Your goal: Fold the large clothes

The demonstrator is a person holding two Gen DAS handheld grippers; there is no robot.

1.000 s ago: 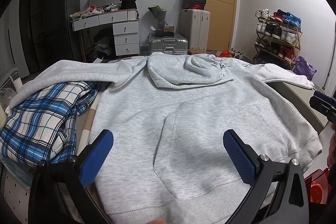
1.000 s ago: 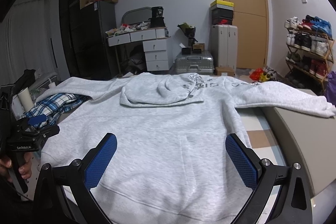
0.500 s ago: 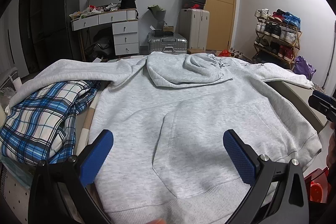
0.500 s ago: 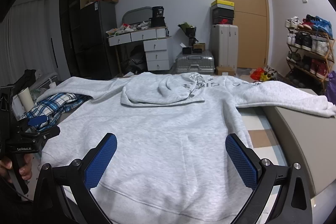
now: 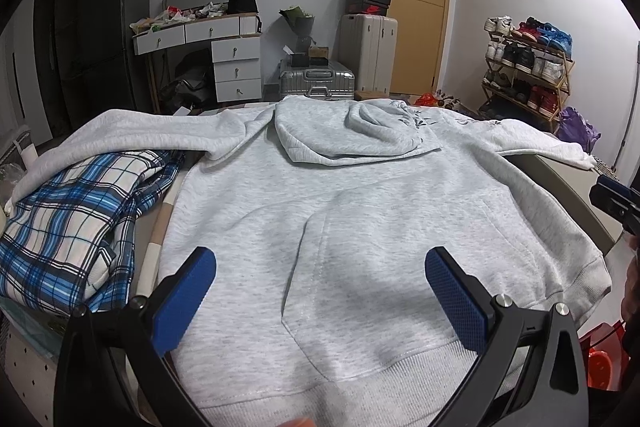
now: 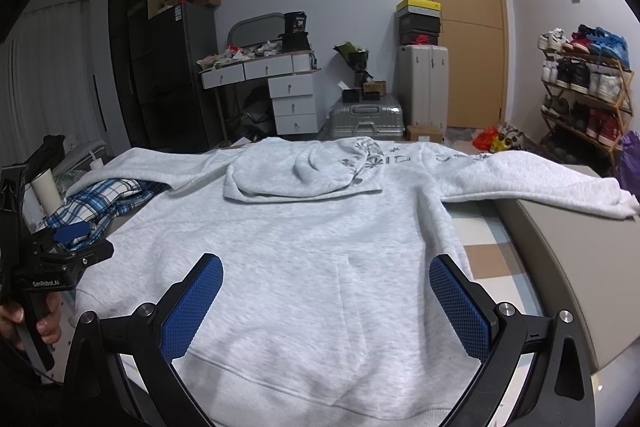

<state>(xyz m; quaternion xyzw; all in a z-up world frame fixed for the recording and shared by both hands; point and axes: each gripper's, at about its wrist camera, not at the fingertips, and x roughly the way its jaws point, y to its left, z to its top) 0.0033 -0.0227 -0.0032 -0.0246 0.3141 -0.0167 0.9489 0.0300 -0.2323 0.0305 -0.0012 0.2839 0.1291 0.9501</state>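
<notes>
A light grey hoodie [image 5: 320,211] lies spread flat on the table, front pocket up, hem nearest me, hood [image 5: 348,135] folded down onto the chest, both sleeves stretched out sideways. In the right wrist view the same hoodie [image 6: 304,235] fills the middle, its right sleeve [image 6: 552,187] draped over a beige block. My left gripper [image 5: 320,295] hovers open over the hem and pocket, holding nothing. My right gripper [image 6: 326,303] also stands open above the hem, empty. The left gripper [image 6: 72,247] shows at the left edge of the right wrist view, held by a hand.
A folded blue plaid garment [image 5: 76,223] lies at the table's left, partly under the left sleeve. A beige block [image 6: 576,259] sits at the right. Behind the table are a desk with drawers [image 5: 224,59], suitcases [image 5: 316,79], a door and a shoe rack [image 5: 524,67].
Both views have barely shifted; the left gripper drifted slightly, and the hoodie lies as before. Both grippers stay open.
</notes>
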